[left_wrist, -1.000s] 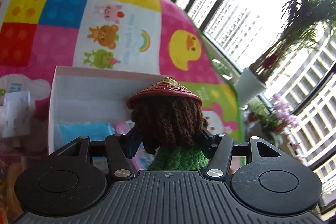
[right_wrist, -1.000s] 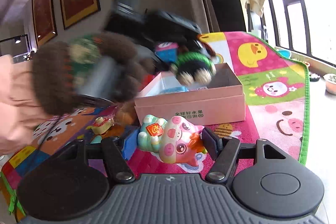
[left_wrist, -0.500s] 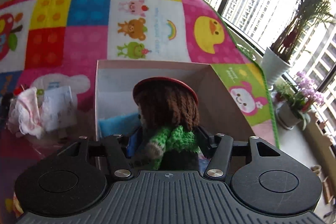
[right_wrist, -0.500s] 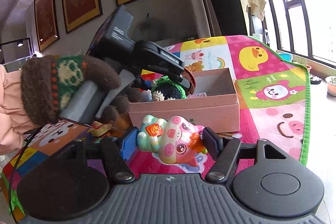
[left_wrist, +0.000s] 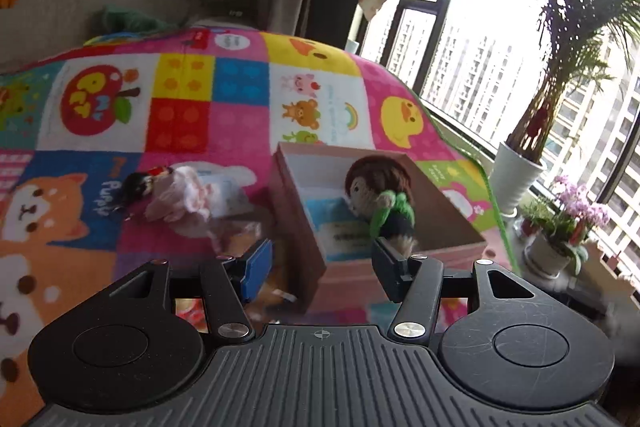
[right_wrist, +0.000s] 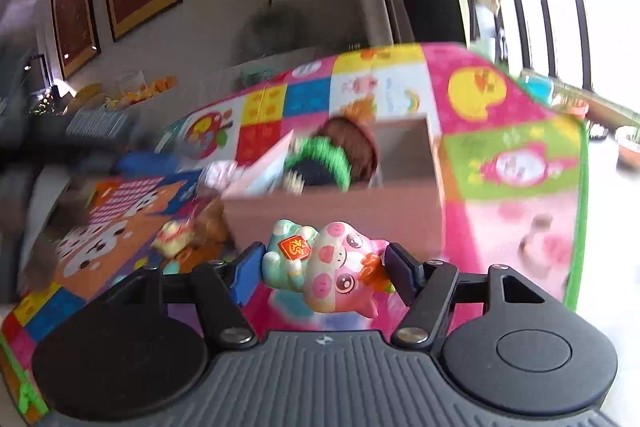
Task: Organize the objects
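A knitted doll [left_wrist: 376,187] with brown hair and a green scarf lies inside the pink cardboard box [left_wrist: 452,211], leaning on its right wall. My left gripper [left_wrist: 320,259] stands open just short of the box's near corner, nothing between its pads; the doll's feet are close to the right fingertip. In the right wrist view the same doll [right_wrist: 332,155] shows over the box's front wall [right_wrist: 340,215]. My right gripper [right_wrist: 324,263] is shut on a pink and teal pig figurine [right_wrist: 332,267], in front of the box.
A colourful play mat [left_wrist: 180,123] covers the surface. Left of the box lies a small doll in a pale pink dress [left_wrist: 176,195]. A small cream toy [right_wrist: 176,241] sits on the mat by the box. Potted plants [left_wrist: 516,179] stand along the window at the right.
The left gripper let the knitted doll go into the box and drew back and to the left. The right gripper with the pig figurine rose slightly.
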